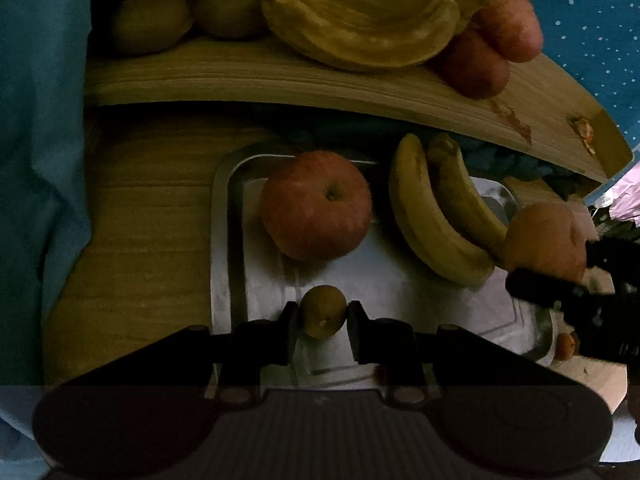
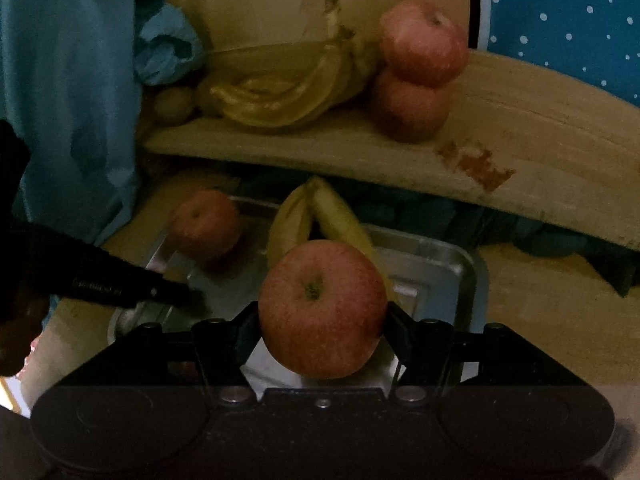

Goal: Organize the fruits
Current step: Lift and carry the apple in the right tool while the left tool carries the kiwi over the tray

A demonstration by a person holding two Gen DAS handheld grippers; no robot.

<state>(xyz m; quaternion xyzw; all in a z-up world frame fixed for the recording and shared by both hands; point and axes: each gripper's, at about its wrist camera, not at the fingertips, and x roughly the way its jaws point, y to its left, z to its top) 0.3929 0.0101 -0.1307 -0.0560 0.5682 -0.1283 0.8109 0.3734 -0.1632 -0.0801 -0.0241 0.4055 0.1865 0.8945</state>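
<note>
With both jaws loaded, you hold a small brown-green kiwi (image 1: 323,312) in the left gripper (image 1: 323,318) and a round red apple (image 2: 322,307) in the right gripper (image 2: 322,322), over the steel tray (image 1: 224,240). The raised wooden shelf (image 1: 240,80) lies straight ahead, above; the right is nearer its 2 apples (image 2: 416,76).

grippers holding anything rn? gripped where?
Left gripper pinches a small brown-green fruit across its sides, over the metal tray. Right gripper clamps an apple at its widest part, stem facing the camera.
</note>
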